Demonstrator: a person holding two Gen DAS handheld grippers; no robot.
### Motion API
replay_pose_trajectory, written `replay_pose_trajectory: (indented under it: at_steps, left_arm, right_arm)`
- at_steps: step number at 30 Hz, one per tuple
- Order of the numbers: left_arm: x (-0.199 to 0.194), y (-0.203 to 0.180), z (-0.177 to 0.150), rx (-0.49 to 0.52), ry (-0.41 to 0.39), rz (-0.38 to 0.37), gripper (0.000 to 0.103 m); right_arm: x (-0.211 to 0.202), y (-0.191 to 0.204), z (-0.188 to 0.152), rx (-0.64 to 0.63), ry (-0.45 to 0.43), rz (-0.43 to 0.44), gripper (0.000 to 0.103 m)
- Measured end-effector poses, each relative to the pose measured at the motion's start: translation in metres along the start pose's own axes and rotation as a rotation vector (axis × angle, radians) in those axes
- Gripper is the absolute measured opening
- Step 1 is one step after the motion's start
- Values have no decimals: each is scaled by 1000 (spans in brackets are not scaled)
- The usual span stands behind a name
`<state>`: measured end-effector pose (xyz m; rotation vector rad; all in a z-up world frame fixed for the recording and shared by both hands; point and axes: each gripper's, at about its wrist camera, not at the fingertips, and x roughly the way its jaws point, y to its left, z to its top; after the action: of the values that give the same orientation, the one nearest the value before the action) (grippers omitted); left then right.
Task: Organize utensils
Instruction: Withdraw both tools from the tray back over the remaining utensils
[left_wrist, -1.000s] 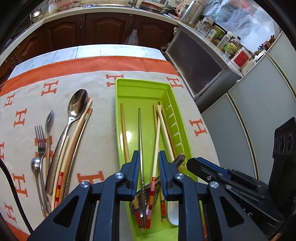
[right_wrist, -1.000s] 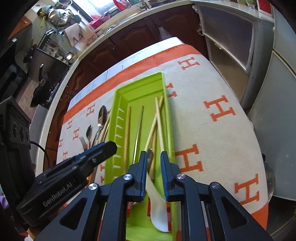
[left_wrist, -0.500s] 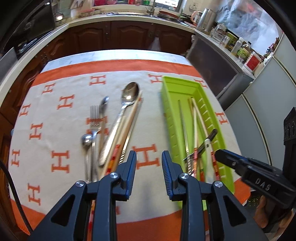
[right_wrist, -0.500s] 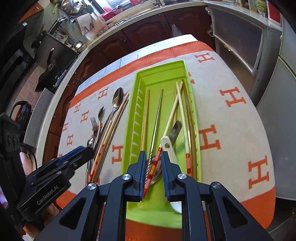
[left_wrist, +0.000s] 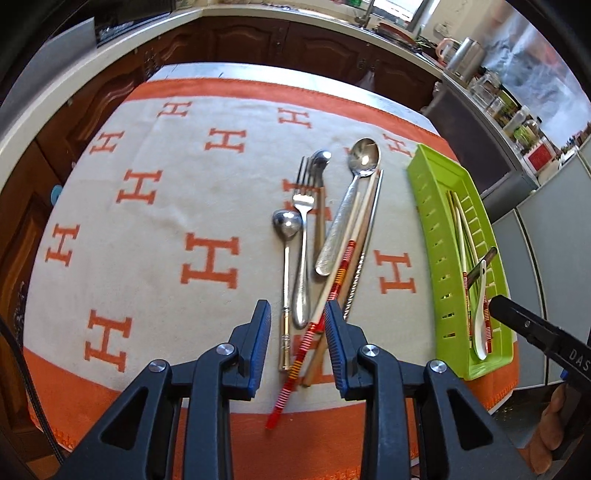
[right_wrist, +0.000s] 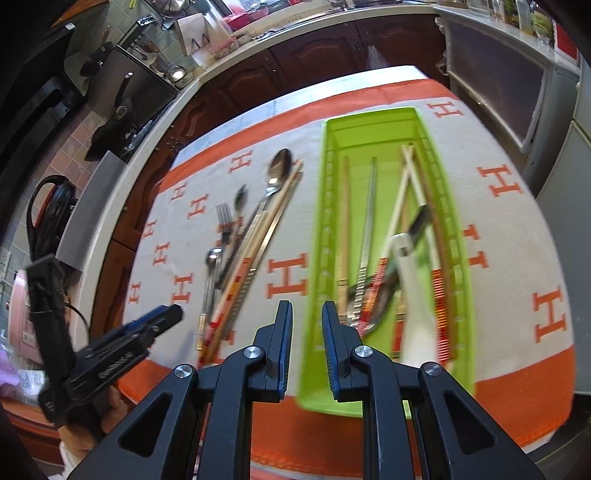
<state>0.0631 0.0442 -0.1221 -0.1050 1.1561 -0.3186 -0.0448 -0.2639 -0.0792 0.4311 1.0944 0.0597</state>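
A green tray (left_wrist: 439, 236) at the right holds several chopsticks and a white ceramic spoon (left_wrist: 480, 314). Left of it on the cloth lie a large spoon (left_wrist: 364, 158), a fork (left_wrist: 303, 199), a small spoon (left_wrist: 286, 223), a red-striped chopstick (left_wrist: 332, 280) and a metal chopstick (left_wrist: 360, 269). My left gripper (left_wrist: 296, 308) hovers open over their handle ends, gripping nothing. My right gripper (right_wrist: 306, 306) hangs over the tray's left wall (right_wrist: 314, 258), its jaws a narrow gap apart and empty. The white spoon (right_wrist: 410, 295) lies to its right.
A white cloth with orange H marks (left_wrist: 210, 262) and an orange border covers the table, whose near edge is just below both grippers. Dark wood cabinets (left_wrist: 240, 40) stand behind. A grey appliance (left_wrist: 480, 147) and pale panels stand to the right of the tray.
My left gripper let go of a metal chopstick in the tray, widened, and swung left over the loose utensils. My right gripper shifted left from above the white spoon to the tray's left wall.
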Motion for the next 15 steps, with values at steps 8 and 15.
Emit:
replay_pose_trajectory:
  at_steps: [8,15]
  left_arm:
    - [17,20,5,-34,27,-48,28]
    - [42,10,24,-1,39,-26,23]
  right_arm:
    - [29,34,-11,-45,59,28,17]
    - [39,35,-5,-63,52,29,17]
